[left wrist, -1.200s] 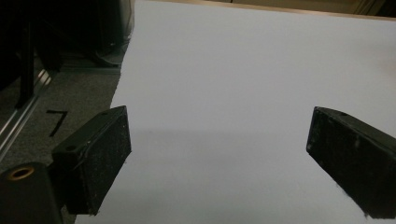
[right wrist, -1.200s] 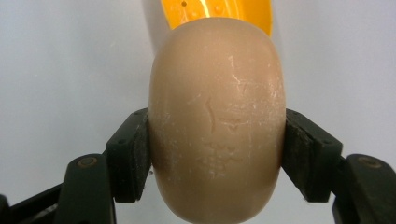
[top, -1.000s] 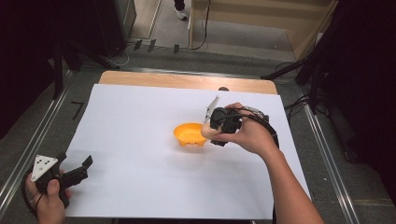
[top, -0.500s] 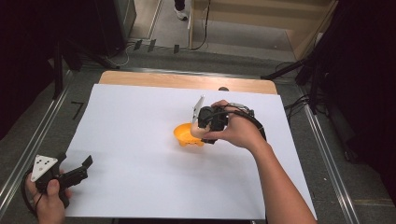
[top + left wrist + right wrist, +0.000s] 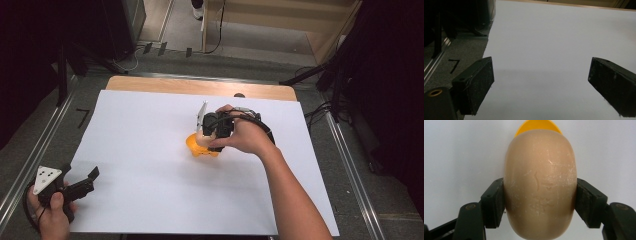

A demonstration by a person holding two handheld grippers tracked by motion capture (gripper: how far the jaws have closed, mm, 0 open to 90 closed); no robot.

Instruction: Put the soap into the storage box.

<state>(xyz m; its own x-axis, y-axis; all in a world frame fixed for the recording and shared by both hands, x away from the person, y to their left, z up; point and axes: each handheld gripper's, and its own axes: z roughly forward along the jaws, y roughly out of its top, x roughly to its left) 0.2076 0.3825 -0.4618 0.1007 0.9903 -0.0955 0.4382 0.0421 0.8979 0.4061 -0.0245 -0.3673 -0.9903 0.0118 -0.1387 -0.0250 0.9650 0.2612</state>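
White paper sheet (image 5: 150, 150) covers most of the wooden table (image 5: 165, 85), and grey floor with metal rails lies around it. Near the middle of the sheet stands a small orange plastic bowl (image 5: 197, 147). The right gripper (image 5: 207, 137) is directly over this bowl, held from above by the right hand (image 5: 245, 137). In the right gripper view its two black jaws press on both sides of a smooth beige egg-shaped object (image 5: 540, 185), and the orange rim appears just behind it. The left gripper (image 5: 82, 182) rests low at the near left corner, in the left hand (image 5: 50, 215); its jaws stand wide apart with only bare paper between them.
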